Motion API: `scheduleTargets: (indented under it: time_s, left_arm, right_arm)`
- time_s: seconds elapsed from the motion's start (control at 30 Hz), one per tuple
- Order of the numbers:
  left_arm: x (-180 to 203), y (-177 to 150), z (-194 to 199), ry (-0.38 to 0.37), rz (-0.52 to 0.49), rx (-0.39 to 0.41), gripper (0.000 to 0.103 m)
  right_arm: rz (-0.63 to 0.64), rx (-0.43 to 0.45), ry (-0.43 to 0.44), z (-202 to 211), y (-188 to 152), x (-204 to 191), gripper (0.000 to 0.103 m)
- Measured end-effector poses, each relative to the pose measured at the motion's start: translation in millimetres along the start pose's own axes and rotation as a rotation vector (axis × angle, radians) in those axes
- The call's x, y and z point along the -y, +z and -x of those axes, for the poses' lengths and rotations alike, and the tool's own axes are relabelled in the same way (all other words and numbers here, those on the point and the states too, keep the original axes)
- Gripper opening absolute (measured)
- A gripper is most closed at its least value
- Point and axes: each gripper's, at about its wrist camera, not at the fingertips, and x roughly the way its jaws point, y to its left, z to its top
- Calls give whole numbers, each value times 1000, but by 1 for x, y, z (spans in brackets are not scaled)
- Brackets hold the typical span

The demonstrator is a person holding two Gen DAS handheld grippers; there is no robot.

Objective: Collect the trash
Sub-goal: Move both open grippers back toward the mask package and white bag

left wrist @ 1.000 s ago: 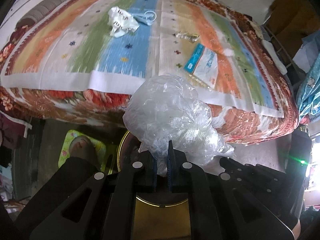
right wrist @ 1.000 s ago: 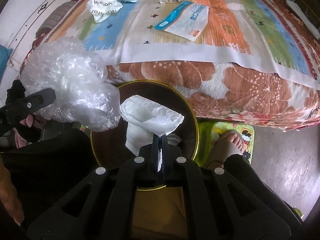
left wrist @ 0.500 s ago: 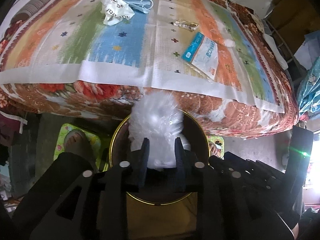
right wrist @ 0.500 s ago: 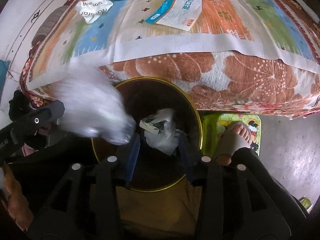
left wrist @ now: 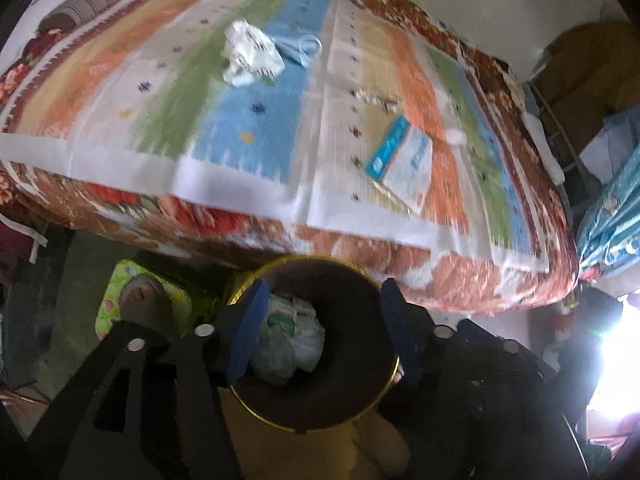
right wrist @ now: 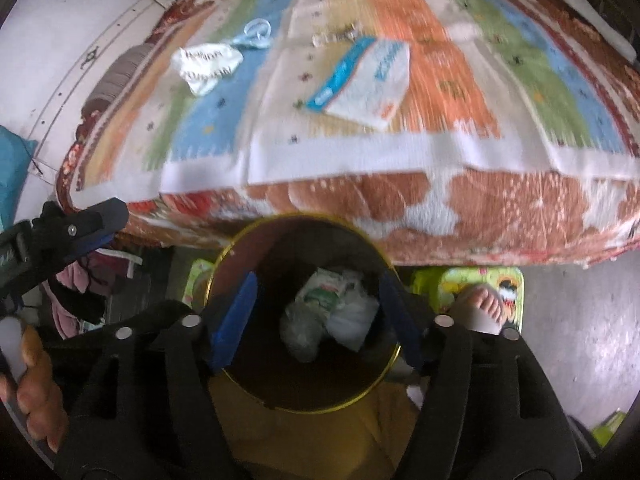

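A dark round bin with a gold rim stands on the floor against the bed. Crumpled clear plastic and white paper lie at its bottom. My left gripper hangs over the bin mouth, its jaws opening, nothing between them. My right gripper hovers over the same bin, jaws also opening and empty. On the striped bedspread lie a crumpled white printed bag, a blue face mask, a small clear wrapper and a blue-and-white packet.
The bed fills the upper half of both views, its floral edge overhanging the bin. A person's bare feet in green slippers stand either side of the bin. Clutter and fabric sit at the right.
Both grippers opened and rose slightly. The clear plastic bag dropped from the left gripper and the white paper from the right; both now lie inside the bin.
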Motion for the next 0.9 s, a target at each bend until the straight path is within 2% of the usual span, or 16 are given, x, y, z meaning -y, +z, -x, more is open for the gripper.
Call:
scheduleTargets:
  time_s: [0.2, 0.33, 0.47, 0.63, 0.9]
  left_arm:
    - [-9, 24, 4, 25, 29, 46, 78]
    - [1, 40, 5, 80, -28, 101, 86]
    - [6, 53, 9, 85, -66, 145, 96]
    - [6, 68, 6, 100, -98, 175, 97]
    - [-9, 93, -10, 116, -42, 173, 97]
  right_arm:
    - [-23, 22, 32, 10, 20, 12, 71]
    - [-38, 28, 46, 13, 33, 20, 79]
    - [-72, 35, 69, 11, 44, 29, 88]
    - [-60, 64, 55, 7, 59, 29, 94]
    - [-50, 100, 34, -7, 90, 37, 94]
